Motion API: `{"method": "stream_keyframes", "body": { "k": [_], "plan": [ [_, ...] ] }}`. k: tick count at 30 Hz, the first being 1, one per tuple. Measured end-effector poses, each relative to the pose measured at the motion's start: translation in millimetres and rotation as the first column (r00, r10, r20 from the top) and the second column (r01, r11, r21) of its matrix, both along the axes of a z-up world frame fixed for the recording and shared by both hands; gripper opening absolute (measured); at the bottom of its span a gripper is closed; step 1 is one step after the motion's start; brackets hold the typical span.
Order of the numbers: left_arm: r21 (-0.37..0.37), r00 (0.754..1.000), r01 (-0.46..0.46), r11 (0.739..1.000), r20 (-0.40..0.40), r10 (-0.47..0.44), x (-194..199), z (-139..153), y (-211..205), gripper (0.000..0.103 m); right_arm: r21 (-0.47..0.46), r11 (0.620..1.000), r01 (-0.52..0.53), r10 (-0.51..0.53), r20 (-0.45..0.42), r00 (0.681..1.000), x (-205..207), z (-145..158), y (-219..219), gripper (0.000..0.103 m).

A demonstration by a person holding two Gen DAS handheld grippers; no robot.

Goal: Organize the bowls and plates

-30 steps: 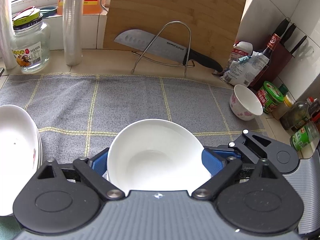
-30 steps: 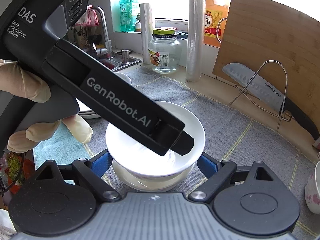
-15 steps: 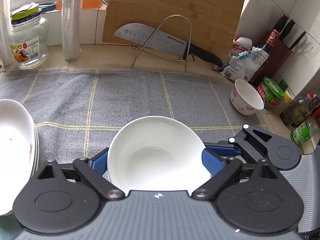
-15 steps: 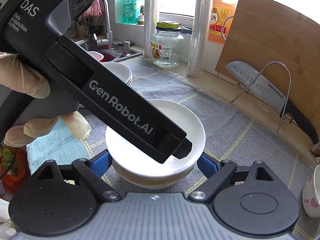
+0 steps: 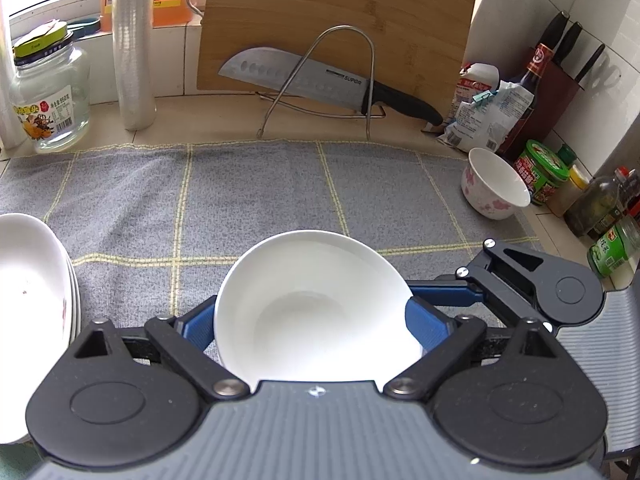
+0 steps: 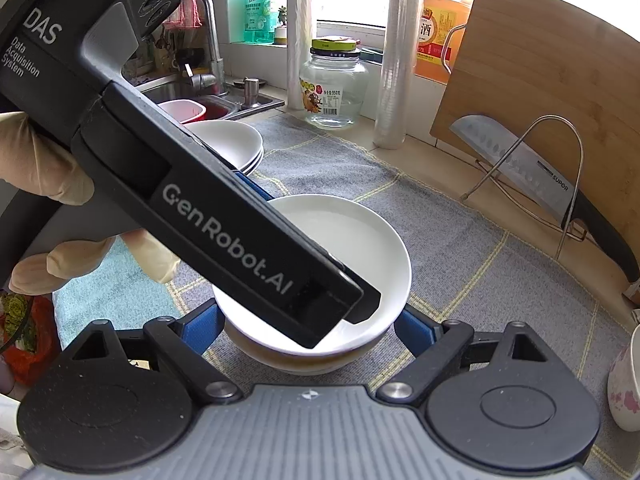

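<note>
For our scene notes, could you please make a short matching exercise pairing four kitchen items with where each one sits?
Items:
1. knife
2. floral bowl
3. glass jar
4. white bowl

Places:
A. between the left gripper fingers
B. far left, beside the plastic wrap roll
C. on the wire rack against the cutting board
D. right edge of the grey mat

Pairs: 1-C, 2-D, 3-B, 4-A

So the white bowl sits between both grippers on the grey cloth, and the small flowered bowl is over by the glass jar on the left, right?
Not quite. The flowered bowl stands at the right edge of the grey cloth, beside the sauce bottles, far from the glass jar, as the left wrist view shows. The white bowl does sit between both grippers.
</note>
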State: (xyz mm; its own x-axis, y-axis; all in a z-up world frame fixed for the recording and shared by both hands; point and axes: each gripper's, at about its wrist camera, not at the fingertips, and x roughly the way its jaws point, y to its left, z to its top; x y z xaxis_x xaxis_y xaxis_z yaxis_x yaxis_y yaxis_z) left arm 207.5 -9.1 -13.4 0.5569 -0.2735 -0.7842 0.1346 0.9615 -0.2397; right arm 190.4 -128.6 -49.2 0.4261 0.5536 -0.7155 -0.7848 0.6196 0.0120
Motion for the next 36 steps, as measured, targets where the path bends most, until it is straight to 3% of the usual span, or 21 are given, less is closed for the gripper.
{"method": "stream_keyframes", "body": {
  "k": [3, 6, 13, 21, 25, 29, 33, 36],
  "plan": [
    [0.002, 1.0, -0.003, 1.0, -0.001, 0.003, 0, -3, 2, 0.098, 0.0, 1.0, 0.001, -0.001, -0.005, 1.0, -1, -2, 0, 0.095],
    [-0.001, 0.999, -0.023, 1.0, 0.021, 0.023, -1, -1, 7, 0.098, 0.02, 1.0, -0.001, 0.0, 0.019, 1.0, -3, 2, -3, 0.103],
    [0.069, 0.983, -0.092, 0.993, 0.165, 0.08, -13, 22, 17, 0.098, 0.051, 0.998, 0.025, -0.025, 0.007, 1.0, -4, 9, -21, 0.103],
    [0.085, 0.958, -0.164, 0.983, 0.25, 0.139, -28, 33, 6, 0.1, 0.079, 0.976, 0.202, -0.204, 0.014, 0.979, -4, 18, -68, 0.103],
    [0.048, 0.966, -0.129, 0.99, 0.233, 0.115, -24, 30, -12, 0.1, 0.043, 0.926, 0.374, -0.376, 0.03, 0.926, 8, 8, -107, 0.103],
    [0.047, 0.972, -0.07, 0.996, 0.229, 0.057, -19, 30, -39, 0.1, -0.066, 0.837, 0.544, -0.54, 0.066, 0.839, 25, -15, -150, 0.103],
    [0.051, 0.974, -0.021, 0.998, 0.226, 0.008, -12, 28, -66, 0.1, -0.108, 0.769, 0.63, -0.631, 0.021, 0.775, 40, -33, -196, 0.103],
    [0.047, 0.975, 0.003, 0.999, 0.22, -0.014, -5, 27, -84, 0.1, -0.093, 0.748, 0.658, -0.663, -0.035, 0.748, 48, -42, -222, 0.103]
  ]
}}
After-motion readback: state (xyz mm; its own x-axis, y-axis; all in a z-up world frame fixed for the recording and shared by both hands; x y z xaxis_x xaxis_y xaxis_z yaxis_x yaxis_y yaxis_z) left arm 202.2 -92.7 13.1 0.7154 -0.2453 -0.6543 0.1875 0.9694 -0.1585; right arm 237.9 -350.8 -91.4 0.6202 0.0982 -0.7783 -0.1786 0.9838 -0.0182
